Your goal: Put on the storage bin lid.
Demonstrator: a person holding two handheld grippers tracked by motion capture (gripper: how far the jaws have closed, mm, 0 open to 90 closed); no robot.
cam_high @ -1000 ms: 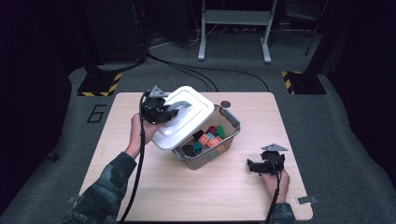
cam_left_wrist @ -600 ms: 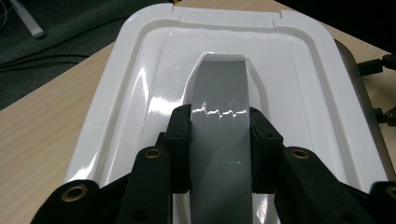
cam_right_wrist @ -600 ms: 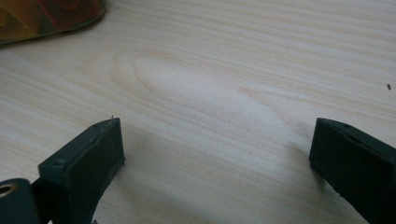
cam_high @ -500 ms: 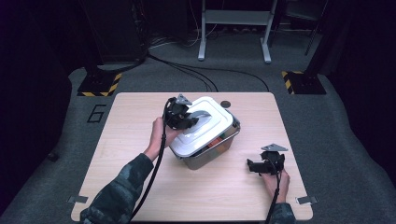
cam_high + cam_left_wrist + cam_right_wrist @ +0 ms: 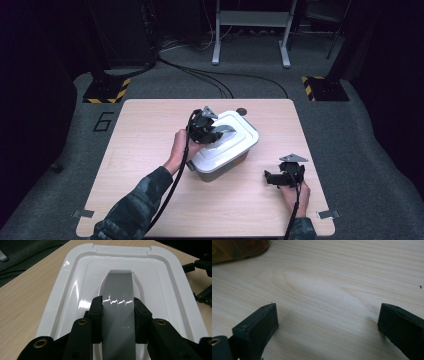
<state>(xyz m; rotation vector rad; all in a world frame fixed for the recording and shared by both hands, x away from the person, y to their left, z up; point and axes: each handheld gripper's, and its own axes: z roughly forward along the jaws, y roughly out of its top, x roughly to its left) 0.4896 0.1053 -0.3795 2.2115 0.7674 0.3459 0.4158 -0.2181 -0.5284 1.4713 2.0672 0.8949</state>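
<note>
White lid [image 5: 227, 137] on the bin [image 5: 220, 167] at table [image 5: 150, 125] centre, long axis running 7 to 1 o'clock, left gripper [image 5: 117, 315] clamped on its grey handle [image 5: 118, 297] as the left gripper view shows, forearm reaching up from 7 o'clock, right gripper [image 5: 327, 322] jaws wide apart over bare wood, resting at 4 o'clock.

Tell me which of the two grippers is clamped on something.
The left gripper, over the box: its jaws pinch the lid's grey handle. The right gripper rests open on the bare table.

One white lid [image 5: 231, 134], one bin [image 5: 220, 167], two tongs, one table [image 5: 150, 125]
</note>
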